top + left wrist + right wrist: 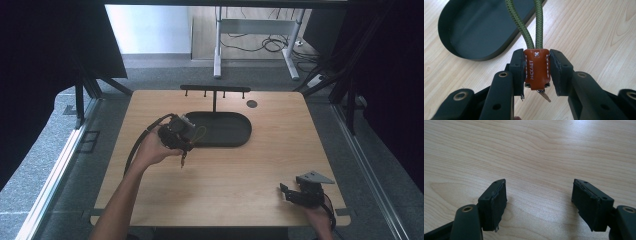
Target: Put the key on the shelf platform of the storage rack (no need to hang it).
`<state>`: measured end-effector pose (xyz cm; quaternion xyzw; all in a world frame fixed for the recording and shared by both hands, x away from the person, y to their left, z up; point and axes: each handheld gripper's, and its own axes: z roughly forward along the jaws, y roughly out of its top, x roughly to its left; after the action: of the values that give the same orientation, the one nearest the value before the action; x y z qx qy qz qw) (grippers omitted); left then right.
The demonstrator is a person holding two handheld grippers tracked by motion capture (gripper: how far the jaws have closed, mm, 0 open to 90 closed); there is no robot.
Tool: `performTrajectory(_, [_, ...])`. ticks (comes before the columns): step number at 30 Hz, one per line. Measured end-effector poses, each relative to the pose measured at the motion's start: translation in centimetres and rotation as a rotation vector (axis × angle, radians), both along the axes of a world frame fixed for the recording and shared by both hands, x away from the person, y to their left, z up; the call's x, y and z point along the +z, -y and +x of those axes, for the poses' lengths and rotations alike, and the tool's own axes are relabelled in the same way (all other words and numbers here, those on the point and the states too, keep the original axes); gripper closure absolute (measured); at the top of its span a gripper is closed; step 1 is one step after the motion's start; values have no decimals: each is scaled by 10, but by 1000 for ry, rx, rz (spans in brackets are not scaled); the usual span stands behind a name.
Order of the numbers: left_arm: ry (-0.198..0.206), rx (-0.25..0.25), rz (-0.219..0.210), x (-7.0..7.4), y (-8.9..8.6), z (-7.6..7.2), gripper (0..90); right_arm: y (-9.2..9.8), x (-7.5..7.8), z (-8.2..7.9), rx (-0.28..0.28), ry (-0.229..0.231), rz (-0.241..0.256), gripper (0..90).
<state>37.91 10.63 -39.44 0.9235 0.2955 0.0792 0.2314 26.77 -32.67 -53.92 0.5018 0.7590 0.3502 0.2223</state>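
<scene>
A keychain with an orange leather tab (536,68) and a green cord loop (529,22) is clamped between the jaws of my left gripper (537,72). A small key hangs below the tab. In the high view the left gripper (186,145) is held above the table beside the left end of the dark oval tray (235,131), with the green loop (200,134) over the tray's edge. My right gripper (286,192) rests near the table's front right corner, jaws open with nothing between them (539,202).
A black rack with small hooks (215,90) stands behind the tray. A round dark grommet (252,104) sits in the tabletop at the back. The wooden table (260,165) has bare surface in the middle and front.
</scene>
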Motion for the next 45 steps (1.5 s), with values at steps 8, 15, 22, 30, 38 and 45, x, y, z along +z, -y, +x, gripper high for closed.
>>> performTrajectory(8, [10,-5,12,5,4,4,668,0,0,0,0,-5,-5,287])
performTrajectory(15, [14,-11,13,10,7,6,668,-1,0,0,-1,-9,-6,289])
performTrajectory(22, [17,-11,13,12,7,8,668,-1,0,0,-1,-7,-9,290])
performTrajectory(30, [15,-10,11,12,6,10,668,-3,0,1,0,-5,-20,290])
performTrajectory(38, [10,-9,13,12,5,11,668,-4,0,1,0,-6,-22,289])
performTrajectory(45, [8,-17,18,10,6,11,668,-5,0,1,-2,-3,-27,289])
